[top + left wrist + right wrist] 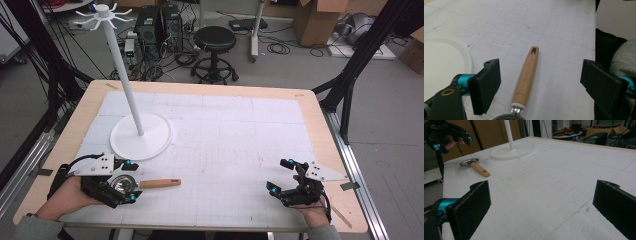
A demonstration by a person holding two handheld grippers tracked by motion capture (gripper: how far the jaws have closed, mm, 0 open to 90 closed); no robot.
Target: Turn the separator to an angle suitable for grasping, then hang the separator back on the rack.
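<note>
White gridded matting covers the wooden surface (320, 120), with a workshop floor, a black stool (215, 40) and cardboard boxes (315, 20) across the top of the high view.

At lower left of that view the left gripper (127, 180) hangs over a small strainer (122, 183), its jaws spread wide and clasping nothing. In the left gripper view the two flat black pads stand well apart at either side of the frame, and the strainer's handle (526, 77) runs up the middle between them without touching either. That handle is smooth pale wood, rounded, with a slotted hole near its far end and a white collar where it meets the metal; faint lettering is stamped along it, too small to read. The bowl is shiny round metal.

At lower right the right gripper (282, 177) is likewise released, jaws wide over bare matting, well apart from the strainer.

Just beyond the left gripper stands a white stand (141, 135): a round flat base, a slim leaning pole, hooked arms at its top.
</note>
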